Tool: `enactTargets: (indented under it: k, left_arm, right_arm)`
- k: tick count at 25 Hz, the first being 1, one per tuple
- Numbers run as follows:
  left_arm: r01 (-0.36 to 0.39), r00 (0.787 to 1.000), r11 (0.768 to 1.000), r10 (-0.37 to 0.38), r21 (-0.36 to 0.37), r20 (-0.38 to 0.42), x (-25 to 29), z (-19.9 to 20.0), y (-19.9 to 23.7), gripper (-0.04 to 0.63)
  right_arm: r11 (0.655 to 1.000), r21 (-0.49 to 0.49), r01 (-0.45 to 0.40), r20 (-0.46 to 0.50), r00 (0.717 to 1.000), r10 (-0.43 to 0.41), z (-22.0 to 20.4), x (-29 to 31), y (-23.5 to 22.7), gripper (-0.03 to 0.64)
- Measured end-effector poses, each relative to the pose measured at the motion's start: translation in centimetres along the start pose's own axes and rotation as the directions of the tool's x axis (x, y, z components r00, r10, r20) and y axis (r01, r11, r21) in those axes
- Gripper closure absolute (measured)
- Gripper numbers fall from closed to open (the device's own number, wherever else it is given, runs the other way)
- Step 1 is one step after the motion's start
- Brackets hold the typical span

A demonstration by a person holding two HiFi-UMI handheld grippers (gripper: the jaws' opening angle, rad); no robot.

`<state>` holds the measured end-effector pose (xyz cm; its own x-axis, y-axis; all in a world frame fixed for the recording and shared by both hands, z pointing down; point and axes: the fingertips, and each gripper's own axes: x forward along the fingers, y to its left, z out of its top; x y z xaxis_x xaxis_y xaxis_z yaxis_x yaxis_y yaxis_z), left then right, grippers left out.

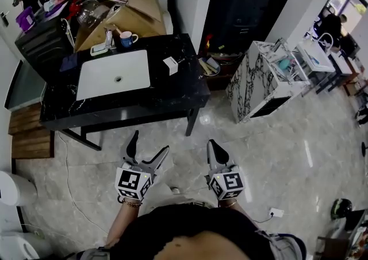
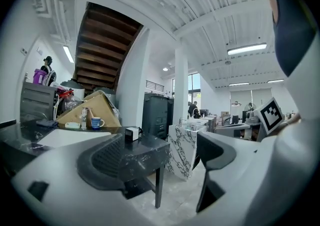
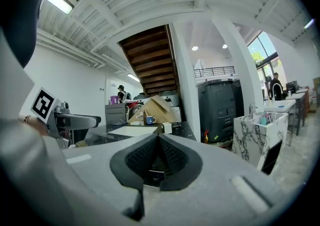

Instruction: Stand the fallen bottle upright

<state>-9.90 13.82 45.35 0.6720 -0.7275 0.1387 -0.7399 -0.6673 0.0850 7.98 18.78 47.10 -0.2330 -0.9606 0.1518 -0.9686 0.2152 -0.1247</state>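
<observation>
The only bottle (image 1: 108,38) I can make out is one slim one, upright as far as I can tell, at the far left of the black table (image 1: 172,95). It stands between one soap dish (image 1: 99,50) and one blue mug (image 1: 127,38), just beyond the far edge of the single white basin (image 1: 100,77). One small white box (image 1: 170,65) sits between the basin and the table's right edge. One open cardboard box (image 1: 123,6) leans behind the table's far edge.

Both grippers hang over pale floor tiles (image 1: 276,155), well apart from the table's near edge. The left gripper (image 1: 150,142) has its jaws spread wide with nothing between them. The right gripper (image 1: 213,145) has its jaws pressed together, holding nothing.
</observation>
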Motion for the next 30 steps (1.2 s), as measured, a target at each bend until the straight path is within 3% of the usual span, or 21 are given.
enactTargets:
  k: [5, 11, 19, 27, 30]
  left_arm:
    - [0.018, 0.999, 1.000, -0.017, 0.025, -0.039, -0.3, -0.7, -1.0, 0.135]
    - [0.009, 0.998, 1.000, -0.011, -0.026, -0.054, -0.5, -1.4, -0.6, 0.135]
    - [0.003, 0.997, 0.999, -0.006, -0.033, -0.076, 1.7, -2.2, 1.7, 0.135]
    - [0.052, 0.995, 0.998, -0.048, 0.042, -0.084, 8.5, -0.1, 4.6, 0.135]
    - [0.066, 0.992, 0.989, -0.050, 0.130, -0.119, 11.1, 0.1, 6.2, 0.135]
  right_arm:
    - [1.000, 0.010, -0.007, -0.010, 1.000, 0.007, -0.5, -0.2, -0.2, 0.620]
    - [1.000, 0.019, -0.017, -0.028, 0.999, 0.018, -1.3, 0.1, 0.0, 0.620]
    - [1.000, 0.014, -0.004, -0.031, 1.000, 0.004, -1.1, 3.3, -0.9, 0.620]
    - [1.000, 0.005, 0.031, -0.023, 0.999, -0.031, 0.5, 8.6, -3.7, 0.620]
    - [0.999, 0.011, 0.042, -0.024, 0.999, -0.042, 1.1, 11.1, -4.6, 0.620]
